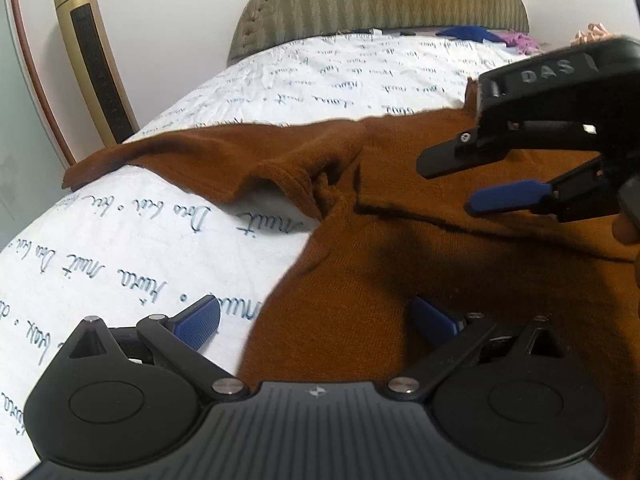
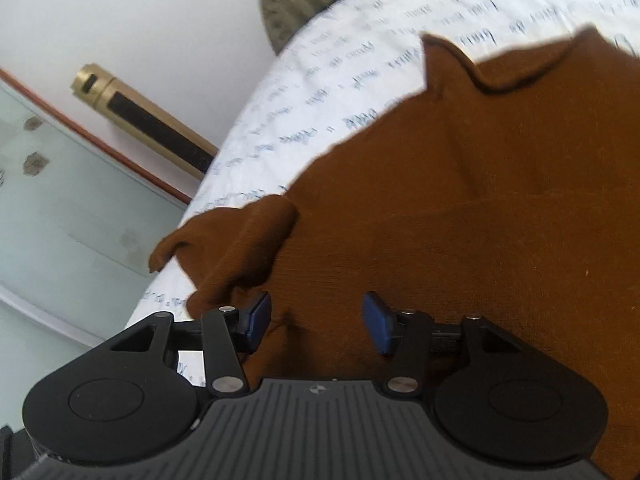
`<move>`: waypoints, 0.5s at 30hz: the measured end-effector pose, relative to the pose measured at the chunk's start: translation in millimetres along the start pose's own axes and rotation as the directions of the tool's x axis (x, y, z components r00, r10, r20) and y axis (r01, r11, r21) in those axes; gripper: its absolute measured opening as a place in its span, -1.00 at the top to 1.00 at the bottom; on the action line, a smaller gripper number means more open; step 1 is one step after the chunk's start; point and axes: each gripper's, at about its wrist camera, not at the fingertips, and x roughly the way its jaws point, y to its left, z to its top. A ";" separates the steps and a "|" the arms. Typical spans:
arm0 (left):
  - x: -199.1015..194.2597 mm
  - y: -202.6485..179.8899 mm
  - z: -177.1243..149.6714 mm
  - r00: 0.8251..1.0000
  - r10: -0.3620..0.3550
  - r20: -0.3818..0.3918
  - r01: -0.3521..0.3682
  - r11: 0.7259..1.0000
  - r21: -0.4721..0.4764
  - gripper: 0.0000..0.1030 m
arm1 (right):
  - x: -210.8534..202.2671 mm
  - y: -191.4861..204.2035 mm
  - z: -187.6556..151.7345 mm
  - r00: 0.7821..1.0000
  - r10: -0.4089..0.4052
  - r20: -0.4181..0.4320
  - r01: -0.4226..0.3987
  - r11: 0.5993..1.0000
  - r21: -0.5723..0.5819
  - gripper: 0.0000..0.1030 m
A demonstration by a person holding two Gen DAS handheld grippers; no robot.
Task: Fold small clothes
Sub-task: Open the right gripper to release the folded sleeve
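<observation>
A brown knit garment lies spread on the white bedsheet with blue handwriting print; one sleeve stretches to the left. My left gripper is open, low over the garment's near left edge, with nothing between its blue pads. My right gripper shows in the left wrist view at the right, open above the garment. In the right wrist view the right gripper is open just over the brown garment, with a bunched sleeve beside its left finger.
A padded olive headboard stands at the far end of the bed. A gold tower fan stands left of the bed next to a glass door with a red frame. Blue and pink clothes lie by the headboard.
</observation>
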 end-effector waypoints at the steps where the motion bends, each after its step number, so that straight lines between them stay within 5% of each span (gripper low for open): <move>1: -2.3 2.7 1.7 1.000 0.001 0.007 -0.001 1.000 -0.005 -1.00 | -3.2 4.8 -1.3 1.000 -0.013 0.007 0.014 0.999 -0.046 -0.29; 5: -5.6 17.2 9.2 1.000 0.017 0.019 -0.017 1.000 -0.018 -1.00 | -0.8 18.9 -12.1 0.989 -0.150 -0.006 0.144 0.960 -0.241 -0.34; 8: -1.2 41.8 18.9 0.999 0.036 0.013 -0.035 0.998 -0.052 -1.00 | -10.7 23.7 -20.1 0.988 -0.156 0.021 0.156 0.949 -0.273 -0.36; 12: 16.3 101.3 40.9 0.998 0.046 -0.032 -0.051 0.977 -0.207 -1.00 | -30.1 33.5 -33.2 0.984 -0.155 0.083 0.174 0.920 -0.351 -0.50; 15: 36.0 153.1 55.1 0.997 0.031 -0.064 -0.052 0.928 -0.369 -0.99 | -42.7 32.2 -42.1 0.984 -0.150 0.101 0.177 0.913 -0.367 -0.52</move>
